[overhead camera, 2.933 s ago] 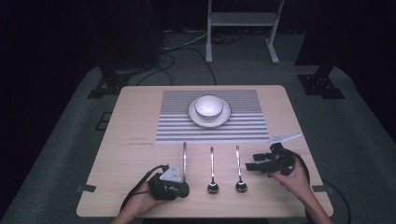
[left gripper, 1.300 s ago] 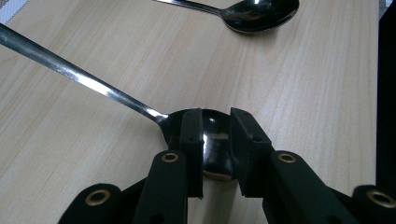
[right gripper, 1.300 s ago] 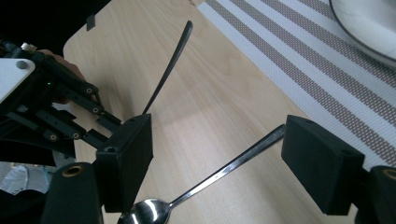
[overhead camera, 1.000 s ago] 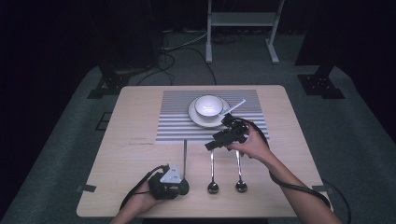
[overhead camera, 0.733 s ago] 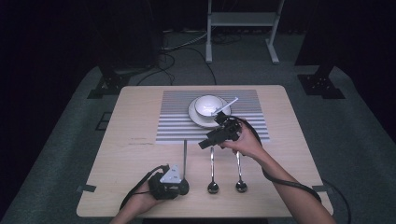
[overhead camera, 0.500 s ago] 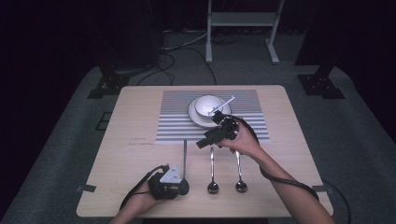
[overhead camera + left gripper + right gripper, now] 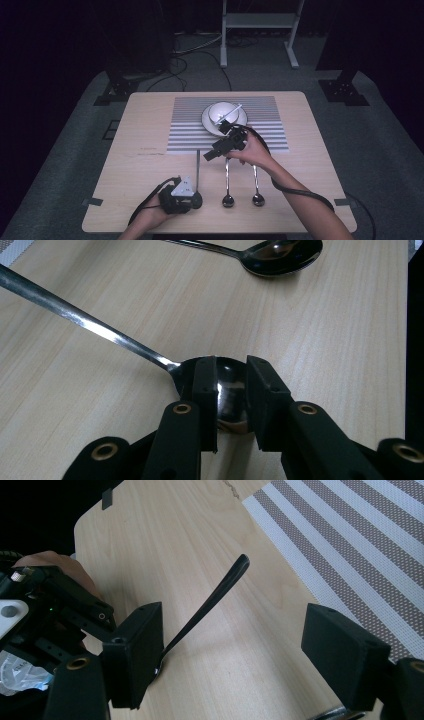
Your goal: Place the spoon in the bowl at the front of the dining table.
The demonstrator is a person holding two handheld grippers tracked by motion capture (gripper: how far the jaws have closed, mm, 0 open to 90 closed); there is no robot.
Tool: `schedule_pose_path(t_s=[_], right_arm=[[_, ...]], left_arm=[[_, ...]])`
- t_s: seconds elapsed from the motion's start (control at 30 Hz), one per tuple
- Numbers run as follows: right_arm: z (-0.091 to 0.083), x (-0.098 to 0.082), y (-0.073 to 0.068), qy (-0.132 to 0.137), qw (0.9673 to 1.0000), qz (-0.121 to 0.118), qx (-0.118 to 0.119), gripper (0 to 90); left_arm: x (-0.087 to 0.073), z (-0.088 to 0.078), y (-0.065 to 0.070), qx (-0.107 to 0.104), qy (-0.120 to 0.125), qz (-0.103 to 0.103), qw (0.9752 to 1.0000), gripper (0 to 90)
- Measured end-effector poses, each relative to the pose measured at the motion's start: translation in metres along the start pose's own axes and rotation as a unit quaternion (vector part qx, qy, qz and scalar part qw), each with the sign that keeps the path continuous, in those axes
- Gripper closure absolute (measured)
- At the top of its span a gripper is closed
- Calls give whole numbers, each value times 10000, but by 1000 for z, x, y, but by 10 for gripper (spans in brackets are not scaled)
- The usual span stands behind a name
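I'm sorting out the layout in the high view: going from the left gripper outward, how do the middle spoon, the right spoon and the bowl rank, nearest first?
From the left gripper:
1. Middle spoon, just to its right.
2. Right spoon, one place further right.
3. Bowl, far across on the striped mat.

Wide-apart jaws of right hand-held gripper (image 7: 232, 655) above spoon (image 7: 210, 602); striped mat (image 7: 360, 545) beside

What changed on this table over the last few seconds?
The right tool carried a spoon up to the bowl and let it go there. It has since swung back, open, toward the left spoon. The left tool stayed clamped on that spoon's head. The middle spoon and right spoon did not move.
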State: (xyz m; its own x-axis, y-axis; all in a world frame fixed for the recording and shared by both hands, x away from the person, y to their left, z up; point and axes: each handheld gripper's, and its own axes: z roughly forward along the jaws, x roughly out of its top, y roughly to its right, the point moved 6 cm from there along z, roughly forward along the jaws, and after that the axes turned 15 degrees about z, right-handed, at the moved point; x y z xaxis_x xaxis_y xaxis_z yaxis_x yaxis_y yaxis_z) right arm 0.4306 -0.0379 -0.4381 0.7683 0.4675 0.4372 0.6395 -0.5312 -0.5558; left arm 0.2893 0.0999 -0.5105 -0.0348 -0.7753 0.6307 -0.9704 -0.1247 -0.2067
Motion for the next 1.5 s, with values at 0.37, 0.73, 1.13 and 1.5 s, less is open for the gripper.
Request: schedule_pose_path(t_s=[0.37,0.73,1.13,1.5], right_arm=[[9,3,-1,-125,9999,-12,5,235],[21,6,-4,-266,9996,-54,10,235],[37,12,-8,-379,9992,-70,66,235],[52,16,-6,-517,9986,-83,-125,349]], left_arm=[[0,0,0,-1,14,-14,10000,750],[0,0,0,7,-5,8,10000,750],[0,0,0,9,-2,15,10000,750],[-1,0,-1,-5,40,-26,10000,743]])
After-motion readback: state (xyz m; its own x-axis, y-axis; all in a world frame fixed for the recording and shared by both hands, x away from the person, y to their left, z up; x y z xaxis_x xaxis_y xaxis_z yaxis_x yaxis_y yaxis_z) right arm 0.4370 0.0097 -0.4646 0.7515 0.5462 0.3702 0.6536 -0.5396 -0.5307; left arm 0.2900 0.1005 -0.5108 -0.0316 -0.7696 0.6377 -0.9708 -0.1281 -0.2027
